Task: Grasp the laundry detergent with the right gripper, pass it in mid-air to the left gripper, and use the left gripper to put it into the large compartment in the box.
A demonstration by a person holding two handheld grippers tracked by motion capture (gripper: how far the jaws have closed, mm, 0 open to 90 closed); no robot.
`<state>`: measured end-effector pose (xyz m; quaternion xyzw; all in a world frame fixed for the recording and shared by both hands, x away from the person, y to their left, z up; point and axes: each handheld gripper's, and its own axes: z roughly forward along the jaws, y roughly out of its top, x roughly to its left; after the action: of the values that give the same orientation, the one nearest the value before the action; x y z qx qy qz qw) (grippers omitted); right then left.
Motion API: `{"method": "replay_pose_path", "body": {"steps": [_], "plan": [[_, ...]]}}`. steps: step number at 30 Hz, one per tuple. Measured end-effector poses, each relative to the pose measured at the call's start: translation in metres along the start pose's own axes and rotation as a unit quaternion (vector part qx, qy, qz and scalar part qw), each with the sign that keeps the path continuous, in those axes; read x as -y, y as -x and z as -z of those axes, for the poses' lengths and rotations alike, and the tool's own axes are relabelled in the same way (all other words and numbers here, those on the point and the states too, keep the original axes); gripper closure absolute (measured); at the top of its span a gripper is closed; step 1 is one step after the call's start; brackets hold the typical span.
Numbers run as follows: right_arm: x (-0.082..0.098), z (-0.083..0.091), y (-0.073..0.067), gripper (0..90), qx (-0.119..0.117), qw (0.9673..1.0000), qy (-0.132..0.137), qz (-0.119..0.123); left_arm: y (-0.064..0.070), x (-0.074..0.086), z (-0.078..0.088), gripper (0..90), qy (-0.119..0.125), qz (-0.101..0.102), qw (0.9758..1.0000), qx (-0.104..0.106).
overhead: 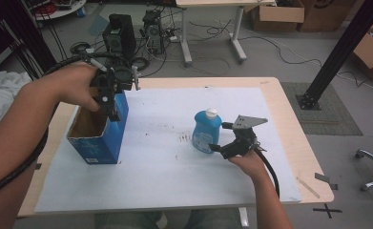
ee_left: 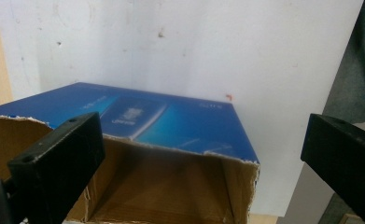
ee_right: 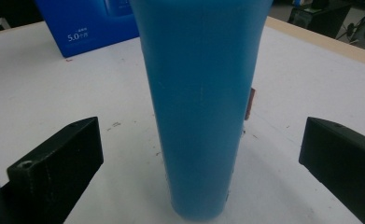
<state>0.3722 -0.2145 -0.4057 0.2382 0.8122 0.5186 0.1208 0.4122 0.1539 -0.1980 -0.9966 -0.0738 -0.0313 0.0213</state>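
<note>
Right claw (ee_right: 201, 163) spread around the blue bottle (ee_right: 201, 93), cap cropped; left claw (ee_left: 203, 154) spread above the box (ee_left: 171, 121) reading "5.0".

Blue bottle (ee_right: 201, 107) top and cap cut off by right gripper view's upper edge. Box (ee_left: 138, 158) bottom cut off in left gripper view; its floor dark, contents can't tell. Box print (overhead: 94, 160) too small to read.

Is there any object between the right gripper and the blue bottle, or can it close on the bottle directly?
Nothing visible stands between them. The right gripper is open, with the blue bottle upright between its jaws and only white table cover around.
</note>
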Motion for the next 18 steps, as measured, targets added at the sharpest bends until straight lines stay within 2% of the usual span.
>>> {"method": "replay_pose_path", "body": {"steps": [8,18], "plan": [[0.006,-0.016,0.0,0.0,0.012,0.9996,0.017,-0.019,0.0,0.001,-0.001,0.1,0.001,0.0,1.0,0.0],[0.008,-0.029,0.0,0.0,0.022,0.9989,0.033,-0.026,0.002,0.0,-0.001,0.1,0.0,-0.003,1.0,0.001]]}}
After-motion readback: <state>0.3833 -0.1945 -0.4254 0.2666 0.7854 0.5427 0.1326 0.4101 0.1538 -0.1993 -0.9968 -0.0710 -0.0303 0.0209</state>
